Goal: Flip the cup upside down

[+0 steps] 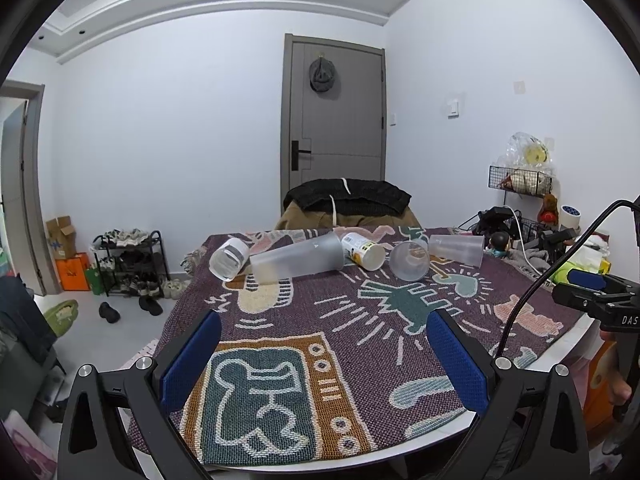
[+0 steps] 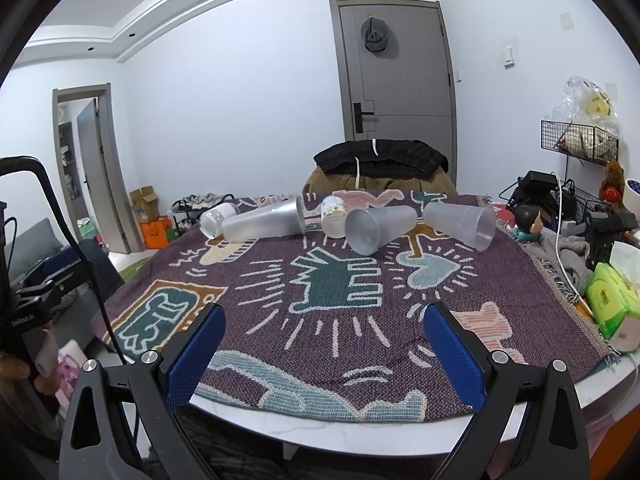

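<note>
Several cups lie on their sides in a row at the far end of the patterned tablecloth: a small clear cup, a tall frosted cup, a white labelled cup, a frosted cup with its mouth toward me, and another frosted cup. My left gripper is open and empty over the near edge. My right gripper is open and empty, also well short of the cups.
A chair draped with dark clothes stands behind the table. Clutter sits at the right: cables, a wire rack, a doll head, a green tissue pack. The right gripper shows in the left wrist view.
</note>
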The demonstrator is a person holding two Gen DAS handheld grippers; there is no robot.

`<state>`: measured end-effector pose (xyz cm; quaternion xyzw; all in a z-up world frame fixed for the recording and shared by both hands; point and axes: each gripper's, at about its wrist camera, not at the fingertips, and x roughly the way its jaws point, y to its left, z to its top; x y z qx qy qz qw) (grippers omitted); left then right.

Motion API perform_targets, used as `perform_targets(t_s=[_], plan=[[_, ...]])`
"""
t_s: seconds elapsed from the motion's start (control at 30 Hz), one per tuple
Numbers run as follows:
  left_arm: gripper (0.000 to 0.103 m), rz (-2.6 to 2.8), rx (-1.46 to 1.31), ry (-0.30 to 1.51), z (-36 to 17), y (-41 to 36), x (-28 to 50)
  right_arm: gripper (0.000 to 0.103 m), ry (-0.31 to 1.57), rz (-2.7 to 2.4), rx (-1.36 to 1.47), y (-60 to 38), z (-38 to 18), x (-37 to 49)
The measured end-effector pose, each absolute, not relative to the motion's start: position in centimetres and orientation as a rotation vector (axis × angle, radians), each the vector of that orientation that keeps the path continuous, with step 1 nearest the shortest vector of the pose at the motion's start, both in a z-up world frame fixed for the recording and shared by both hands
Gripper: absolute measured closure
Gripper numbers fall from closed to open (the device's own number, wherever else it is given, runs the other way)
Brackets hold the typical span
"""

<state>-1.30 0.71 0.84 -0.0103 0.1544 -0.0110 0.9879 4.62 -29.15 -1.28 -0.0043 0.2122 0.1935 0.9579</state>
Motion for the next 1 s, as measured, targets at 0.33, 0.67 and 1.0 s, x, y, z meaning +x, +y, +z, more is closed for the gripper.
perform_targets(t_s=[0.33, 0.67, 1.0], plan=[[0.001, -0.023, -0.037, 0.305, 0.61, 1.34, -1.38, 0.003, 0.427, 0.366, -0.015, -29.36, -1.23, 4.67], [0.001, -0.023, -0.021, 0.311, 0.4, 1.41, -1.7, 0.003, 0.425, 0.367, -0.025, -29.09, -1.28, 4.58], [0.0, -0.019, -0.025, 0.304, 0.26, 1.54, -1.75, 0.003, 0.426, 0.366, -0.024, -29.06, -1.3, 4.64]])
